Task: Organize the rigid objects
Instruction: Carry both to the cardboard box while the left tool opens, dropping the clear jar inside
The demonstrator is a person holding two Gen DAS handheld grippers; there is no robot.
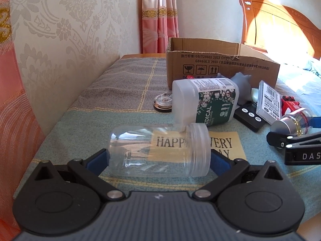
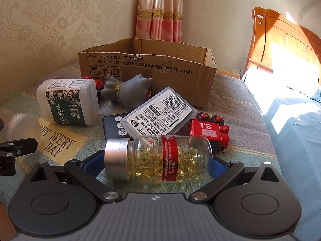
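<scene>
In the left wrist view, the left hand-held gripper (image 1: 159, 156) is clamping an empty clear jar (image 1: 158, 150) end to end, base and cap, just above the cloth-covered table (image 1: 60, 136); it is probably light, stiff and slippery. In the right wrist view, the right hand-held gripper (image 2: 156, 158) is gripping a capsule bottle (image 2: 158, 158) likewise, likely heavier. Only this view is showing the inside wall of the cardboard box (image 2: 148, 68) beyond.

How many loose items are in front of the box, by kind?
Bottles/jars: 3 (clear empty jar, capsule bottle, cotton swab tub)
Toys: 2 (grey figure, red train)
Flat cases: 1 (clear labelled case)
Black remotes: 1
Round glass pieces: 1
Total: 8. A red-wheeled thing by the cardboard box is mostly hidden, not counted.
</scene>
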